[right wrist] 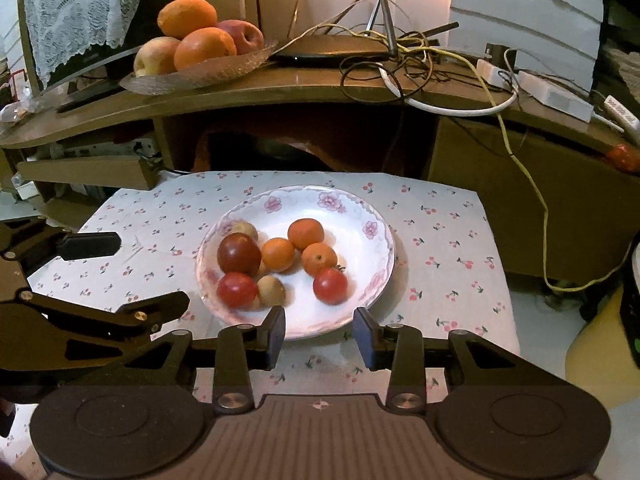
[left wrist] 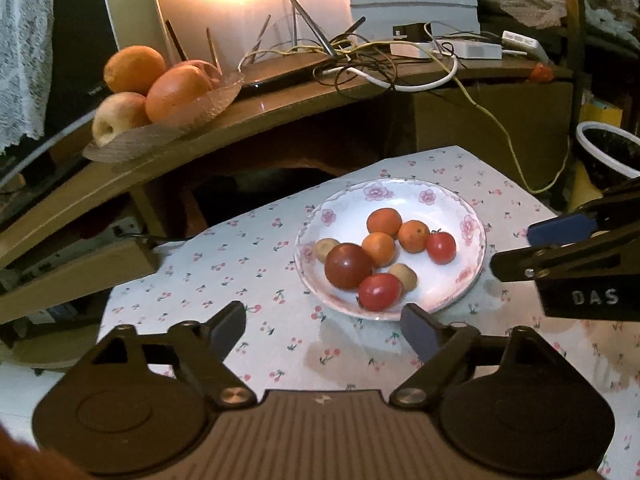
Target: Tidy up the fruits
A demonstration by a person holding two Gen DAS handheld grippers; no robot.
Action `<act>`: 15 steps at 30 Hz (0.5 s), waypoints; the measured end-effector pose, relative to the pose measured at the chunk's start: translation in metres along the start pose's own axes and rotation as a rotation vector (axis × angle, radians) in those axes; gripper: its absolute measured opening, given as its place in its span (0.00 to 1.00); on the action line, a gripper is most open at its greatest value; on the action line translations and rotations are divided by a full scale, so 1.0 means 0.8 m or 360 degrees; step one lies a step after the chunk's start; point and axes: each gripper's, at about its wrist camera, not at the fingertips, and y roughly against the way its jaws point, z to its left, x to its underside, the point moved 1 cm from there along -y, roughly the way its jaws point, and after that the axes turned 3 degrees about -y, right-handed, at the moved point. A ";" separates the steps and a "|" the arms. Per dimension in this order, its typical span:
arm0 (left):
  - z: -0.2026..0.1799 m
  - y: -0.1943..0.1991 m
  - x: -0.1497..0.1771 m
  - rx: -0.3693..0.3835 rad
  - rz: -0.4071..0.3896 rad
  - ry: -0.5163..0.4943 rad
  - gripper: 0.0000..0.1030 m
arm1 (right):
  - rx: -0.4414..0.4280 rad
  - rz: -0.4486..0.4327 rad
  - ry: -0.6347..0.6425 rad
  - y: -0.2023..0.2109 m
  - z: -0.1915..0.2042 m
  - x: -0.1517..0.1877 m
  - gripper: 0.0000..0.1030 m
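Observation:
A white flowered plate (left wrist: 452, 292) (right wrist: 360, 248) sits on the cherry-print cloth. It holds a dark red tomato (left wrist: 348, 266) (right wrist: 239, 254), two bright red tomatoes (left wrist: 380, 291) (right wrist: 330, 286), three small oranges (left wrist: 384, 221) (right wrist: 306, 233) and two small brown fruits (left wrist: 404, 276) (right wrist: 271, 290). My left gripper (left wrist: 324, 330) (right wrist: 132, 276) stands wide open just short of the plate's near-left rim, with nothing between its fingers. My right gripper (right wrist: 320, 338) (left wrist: 536, 246) hovers at the plate's near edge, its jaws a narrower gap apart and empty.
On the wooden shelf behind stands a glass dish (left wrist: 132, 144) (right wrist: 208, 74) with large oranges and apples. Tangled cables (left wrist: 380, 60) and a router (right wrist: 332, 54) lie beside it. A small red fruit (left wrist: 542, 74) rests on the shelf's right end. At the far right is a dark bowl (left wrist: 608, 152).

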 end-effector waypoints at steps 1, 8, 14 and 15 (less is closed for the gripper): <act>-0.002 0.003 0.002 -0.0015 -0.0001 -0.0005 0.89 | 0.0007 -0.0007 0.0002 0.006 0.001 0.004 0.37; -0.009 0.028 0.017 -0.0096 -0.0005 0.0019 0.95 | 0.0010 -0.0027 -0.0022 0.037 0.007 0.026 0.37; -0.009 0.047 0.029 -0.0075 0.0000 0.0106 1.00 | 0.0002 -0.0012 -0.0028 0.057 0.016 0.050 0.37; -0.009 0.050 0.031 -0.0069 0.0001 0.0118 1.00 | 0.0003 -0.0009 -0.0025 0.060 0.019 0.054 0.37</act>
